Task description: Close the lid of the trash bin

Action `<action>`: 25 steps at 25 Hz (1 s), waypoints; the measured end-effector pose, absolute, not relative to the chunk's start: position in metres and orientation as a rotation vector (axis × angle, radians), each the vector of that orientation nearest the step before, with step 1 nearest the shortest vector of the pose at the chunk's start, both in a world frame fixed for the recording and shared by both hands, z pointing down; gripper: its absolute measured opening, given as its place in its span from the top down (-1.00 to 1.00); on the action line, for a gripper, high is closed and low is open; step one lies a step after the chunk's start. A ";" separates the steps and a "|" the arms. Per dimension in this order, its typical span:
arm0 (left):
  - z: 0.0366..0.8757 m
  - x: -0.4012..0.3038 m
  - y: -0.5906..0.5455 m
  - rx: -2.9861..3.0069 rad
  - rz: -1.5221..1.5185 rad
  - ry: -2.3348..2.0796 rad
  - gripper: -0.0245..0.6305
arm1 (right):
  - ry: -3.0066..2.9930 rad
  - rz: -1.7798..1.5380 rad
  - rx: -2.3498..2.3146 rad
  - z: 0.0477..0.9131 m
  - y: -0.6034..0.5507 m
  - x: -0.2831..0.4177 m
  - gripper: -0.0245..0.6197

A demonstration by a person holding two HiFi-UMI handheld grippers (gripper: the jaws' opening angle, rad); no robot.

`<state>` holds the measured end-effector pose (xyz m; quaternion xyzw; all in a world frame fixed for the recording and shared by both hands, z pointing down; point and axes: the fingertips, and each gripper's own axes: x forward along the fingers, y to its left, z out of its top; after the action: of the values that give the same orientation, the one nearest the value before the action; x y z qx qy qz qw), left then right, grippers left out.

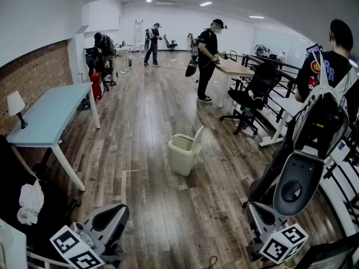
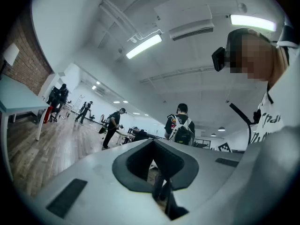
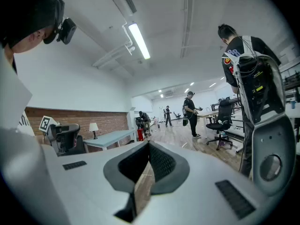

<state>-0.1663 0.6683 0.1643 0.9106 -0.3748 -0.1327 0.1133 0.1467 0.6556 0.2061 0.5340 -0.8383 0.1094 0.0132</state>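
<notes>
The trash bin (image 1: 182, 153) stands on the wood floor well ahead of both claws, roughly between them. Its lid (image 1: 197, 139) is tipped up on the side toward your right claw (image 1: 259, 214), so that claw looks better placed to push it down. Your left claw (image 1: 109, 220) sits low too. Both are pressed together and pinch nothing, which suits a push rather than a grip. Out to the left of your left claw stands a pale blue table (image 1: 50, 114). Just right of your right claw, a person with a backpack (image 1: 328, 77) crowds that side. Nothing stands between you and the bin.
</notes>
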 end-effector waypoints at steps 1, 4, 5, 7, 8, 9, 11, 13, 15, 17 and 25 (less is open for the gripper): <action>0.164 -0.166 0.667 2.678 -0.382 -1.102 0.91 | -2.613 0.342 1.663 0.205 0.654 0.146 0.90; 0.165 -0.166 0.665 2.688 -0.370 -1.106 0.91 | -2.632 0.367 1.667 0.203 0.649 0.145 0.90; 0.166 -0.168 0.664 2.685 -0.372 -1.106 0.91 | -2.644 0.384 1.672 0.202 0.648 0.145 0.90; 0.167 -0.173 0.663 2.679 -0.378 -1.106 0.91 | -2.671 0.414 1.688 0.200 0.647 0.143 0.90; 0.168 -0.176 0.662 2.678 -0.379 -1.107 0.91 | -2.686 0.422 1.696 0.199 0.646 0.142 0.90; 0.168 -0.180 0.661 2.681 -0.377 -1.109 0.91 | -2.701 0.427 1.705 0.197 0.644 0.141 0.90; 0.168 -0.186 0.658 2.690 -0.372 -1.114 0.91 | -2.729 0.430 1.724 0.195 0.641 0.139 0.90; 0.166 -0.191 0.656 2.699 -0.394 -1.112 0.91 | -2.749 0.421 1.743 0.193 0.638 0.137 0.90; 0.161 -0.194 0.653 2.711 -0.444 -1.094 0.91 | -2.752 0.391 1.752 0.194 0.635 0.134 0.90; 0.158 -0.193 0.648 2.734 -0.483 -1.071 0.91 | -2.735 0.369 1.750 0.198 0.632 0.129 0.90; 0.176 -0.176 0.591 2.745 -0.380 -1.058 0.91 | -2.636 0.375 1.725 0.218 0.578 0.125 0.90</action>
<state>-0.1758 0.5906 0.1762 0.9219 -0.3552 -0.1275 0.0876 0.1252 0.5779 0.2179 0.5436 -0.8308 0.1181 -0.0156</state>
